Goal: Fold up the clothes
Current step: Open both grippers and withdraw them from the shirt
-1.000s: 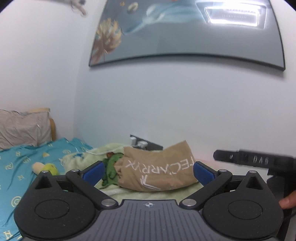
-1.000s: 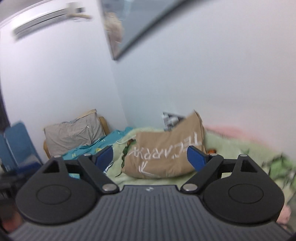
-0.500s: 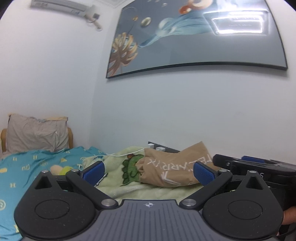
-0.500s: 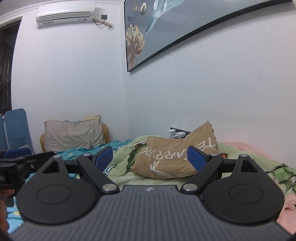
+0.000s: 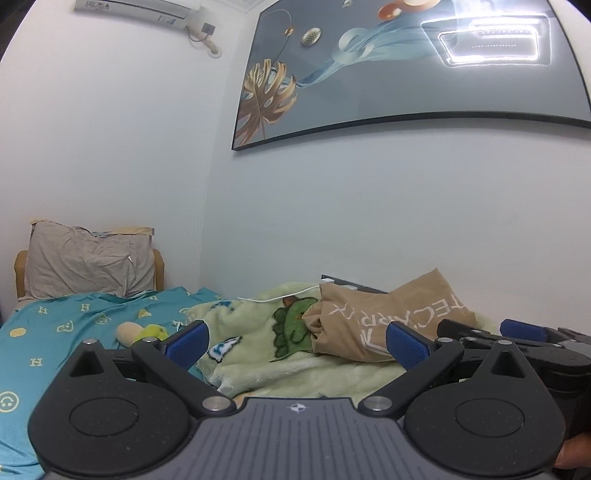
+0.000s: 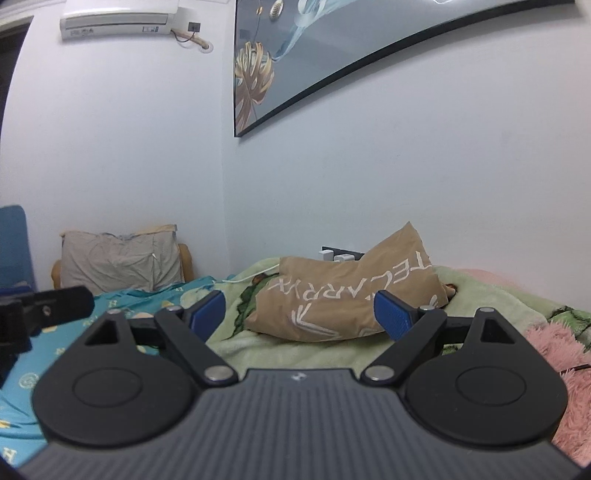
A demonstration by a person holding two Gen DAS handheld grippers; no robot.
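Clothing for the task is a crumpled tan fabric garment printed with white lettering (image 5: 384, 317), lying in a heap on a pale green fleece blanket with a green dinosaur pattern (image 5: 266, 354) spread over the bed. Taking the tan garment as the landmark: the left hand-held gripper (image 5: 295, 341) hovers in front of it, blue-padded fingers (image 5: 186, 341) spread wide apart with nothing between them, not touching the cloth. The right hand-held gripper (image 6: 301, 314) likewise sits in front of the garment, its blue pads (image 6: 391, 319) wide apart and empty, the garment framed in the gap beyond them. In the left wrist view the right hand-held gripper's black body shows just to the right of the garment, and a bit of the person's hand (image 5: 570, 452) shows at the lower right edge. Left of the garment lies a turquoise bed sheet with yellow motifs (image 5: 55, 325), with a small yellow-green soft toy (image 5: 142, 332) on it, and farther left a wrinkled grey pillow (image 5: 88, 266) leans against a wooden headboard. Behind the garment a dark wall socket with white plugs (image 6: 340, 254) sits on the white wall, and a thin white cable (image 5: 277, 296) runs over the blanket. Right of the garment is a fluffy pink blanket (image 6: 554, 343). High above hangs a large framed picture with a gold leaf (image 5: 388, 70), and up to the left a white air conditioner (image 6: 118, 18).
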